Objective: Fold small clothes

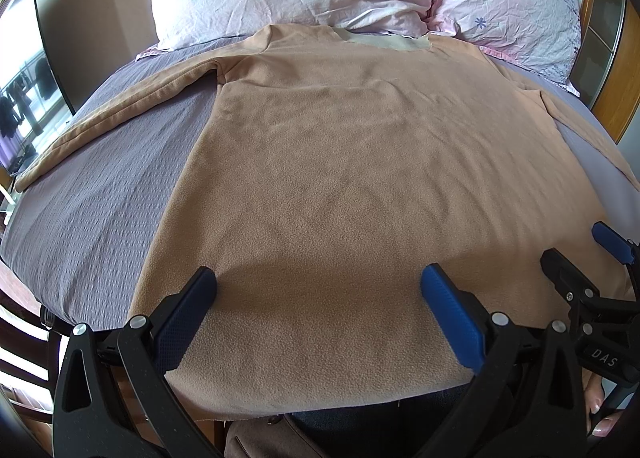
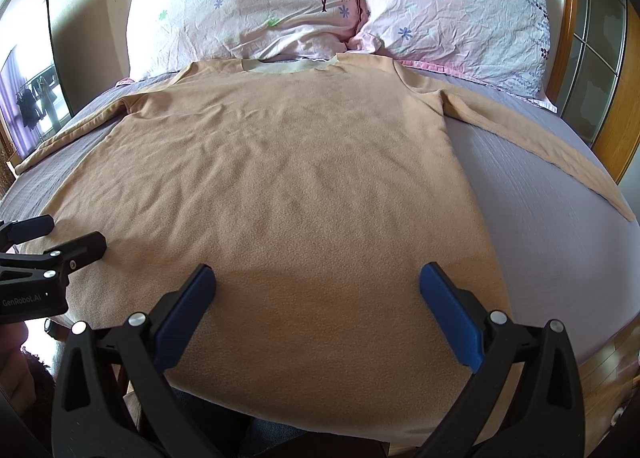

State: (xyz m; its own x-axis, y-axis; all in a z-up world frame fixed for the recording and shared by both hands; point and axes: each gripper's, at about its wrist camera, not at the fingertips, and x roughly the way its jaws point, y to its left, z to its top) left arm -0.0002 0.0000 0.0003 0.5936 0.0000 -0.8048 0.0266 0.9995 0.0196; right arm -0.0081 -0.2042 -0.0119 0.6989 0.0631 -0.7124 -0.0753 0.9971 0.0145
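A tan long-sleeved fleece top [image 1: 340, 162] lies flat on the bed, collar toward the pillows, sleeves spread out to both sides; it also shows in the right wrist view [image 2: 288, 178]. My left gripper [image 1: 318, 282] is open and empty, hovering over the top's hem near its left side. My right gripper [image 2: 318, 282] is open and empty over the hem near its right side. The right gripper also shows at the right edge of the left wrist view [image 1: 576, 246], and the left gripper at the left edge of the right wrist view [image 2: 60, 234].
The bed has a grey-purple cover [image 1: 92, 198]. Two pink floral pillows [image 2: 248, 6] lean at the head. A wooden headboard [image 2: 604, 126] rises at the right. A window [image 1: 24, 114] is on the left. The bed's near edge lies just below the hem.
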